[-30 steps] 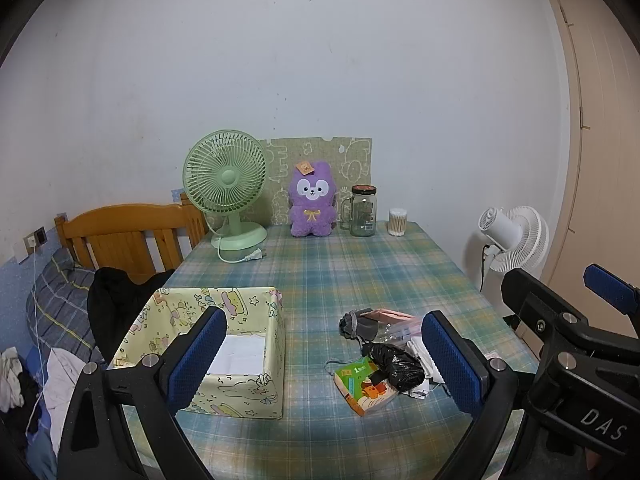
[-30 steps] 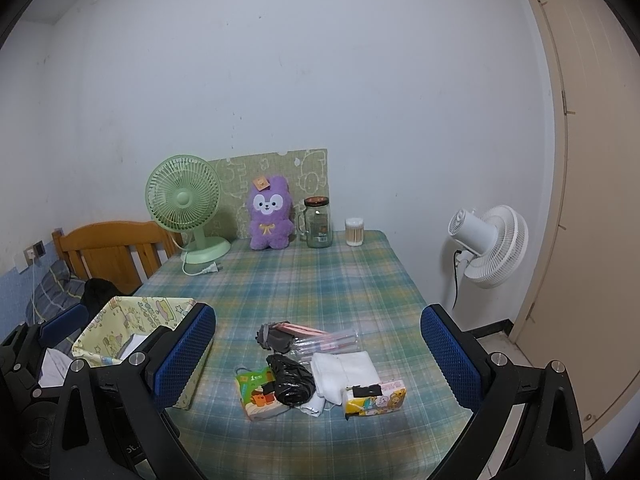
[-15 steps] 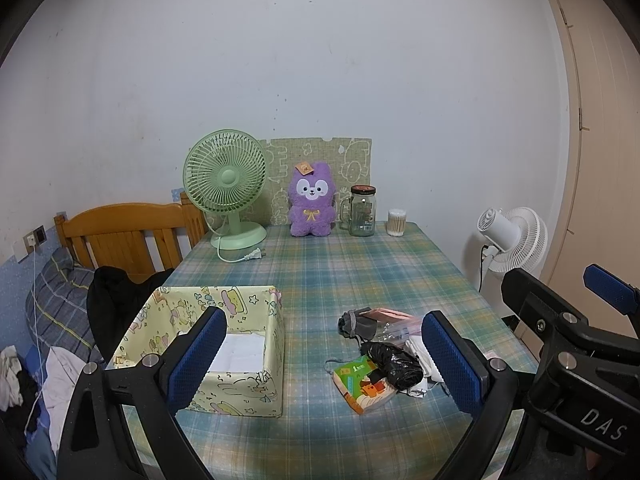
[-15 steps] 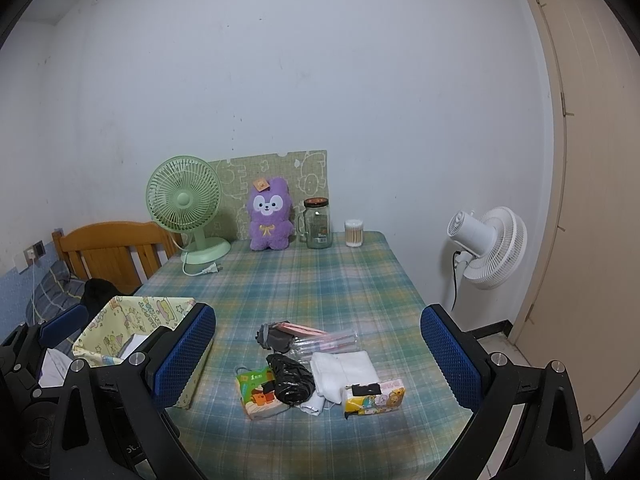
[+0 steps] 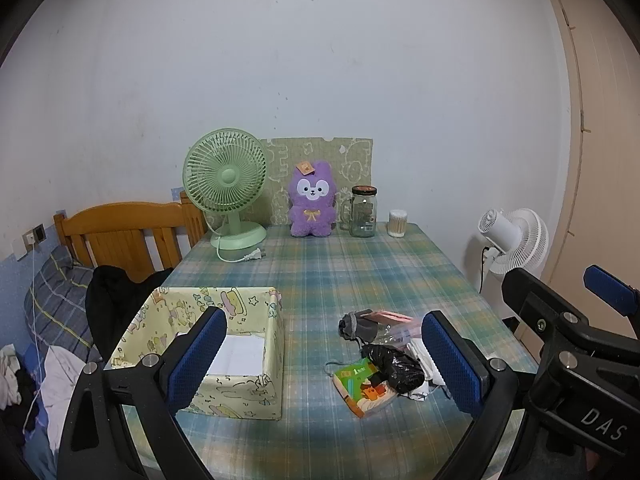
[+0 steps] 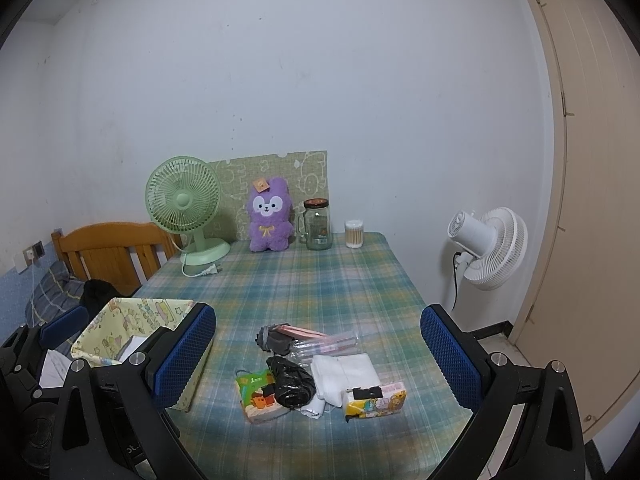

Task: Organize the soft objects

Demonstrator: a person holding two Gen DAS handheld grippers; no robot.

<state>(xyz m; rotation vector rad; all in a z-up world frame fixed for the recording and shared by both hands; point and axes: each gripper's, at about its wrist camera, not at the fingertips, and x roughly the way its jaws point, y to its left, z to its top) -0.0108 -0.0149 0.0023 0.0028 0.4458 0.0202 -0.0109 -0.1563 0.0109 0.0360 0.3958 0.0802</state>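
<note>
**Both grippers raised above near table edge, nothing held**

Left gripper (image 5: 325,364): held above the near edge of the plaid table (image 5: 360,272), level, pointing toward the back wall. Jaws spread wide, nothing between the blue pads (image 5: 450,364).

Right gripper (image 6: 318,360): same attitude, to the right of the left one; jaws spread wide, empty. Its body also shows at the right edge of the left wrist view.

Soft items: a small pile near the front of the table – green tissue pack (image 6: 260,396), black crumpled bag (image 6: 292,386), folded white cloth (image 6: 346,374), yellow tissue pack (image 6: 376,400), grey rolled item (image 6: 276,338). Items touch or overlap.

Patterned yellow box (image 5: 224,352): left of the pile, apart from it, open top, white sheet inside.

Back edge: purple plush (image 5: 312,206), green fan (image 5: 226,190), glass jar (image 5: 363,212).
</note>
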